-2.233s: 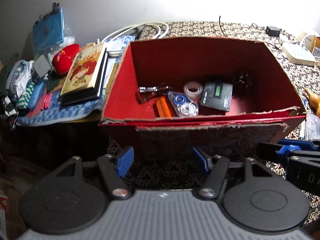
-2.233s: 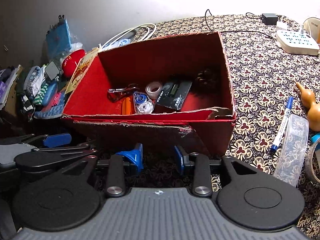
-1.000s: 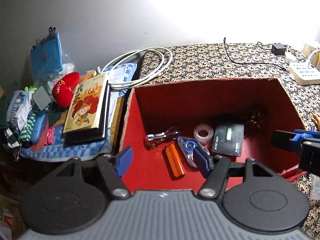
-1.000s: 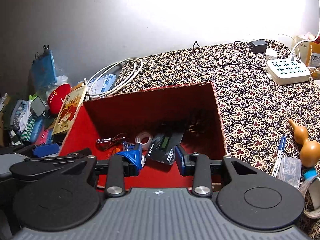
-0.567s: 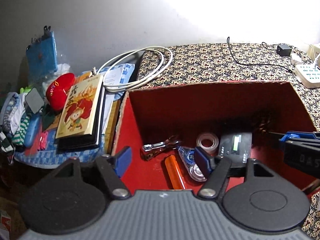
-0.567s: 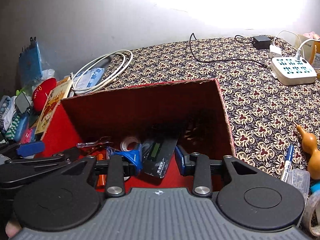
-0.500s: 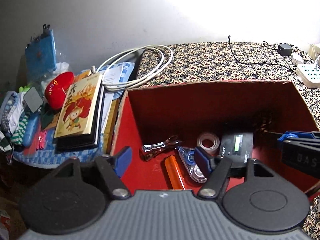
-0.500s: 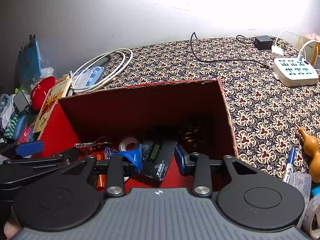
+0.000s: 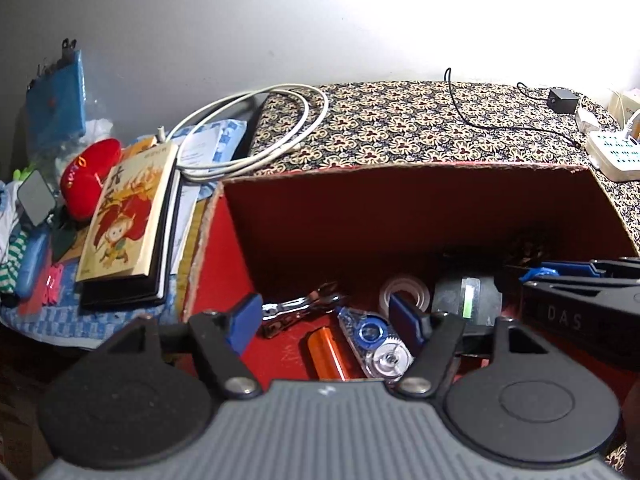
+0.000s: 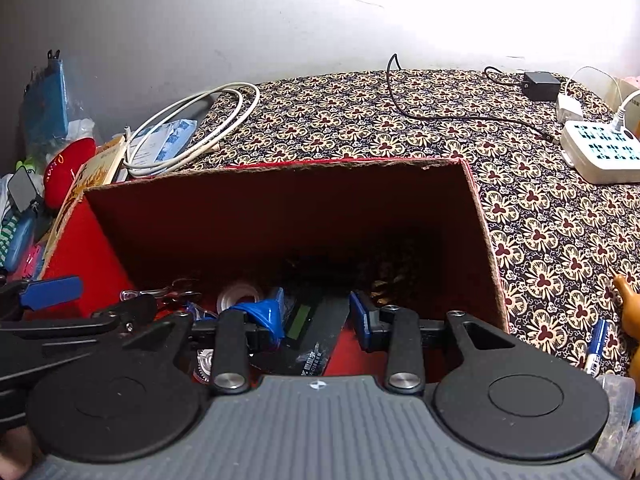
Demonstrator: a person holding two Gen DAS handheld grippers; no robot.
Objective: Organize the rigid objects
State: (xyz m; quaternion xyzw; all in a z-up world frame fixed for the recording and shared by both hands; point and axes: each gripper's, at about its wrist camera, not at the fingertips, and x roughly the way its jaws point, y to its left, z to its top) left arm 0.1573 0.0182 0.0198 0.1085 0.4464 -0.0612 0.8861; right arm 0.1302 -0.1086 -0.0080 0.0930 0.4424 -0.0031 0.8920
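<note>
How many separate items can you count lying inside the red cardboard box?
6 visible: metal clip at left, orange tube, correction tape, clear tape roll, black device with green screen, pinecone-like thing in the far right corner. Others may be hidden.

A bench [image 10: 360, 120] covered with a floral cloth filled the upper centre and right of the frame. On it stood an open red box [image 10: 280, 208] at centre, a coiled white cable [image 10: 192, 128] at upper left, a black cord [image 10: 440, 116] with adapter [image 10: 540, 85] and a white power strip [image 10: 600, 152] at upper right, and a blue pen [image 10: 596, 344] at lower right.
</note>
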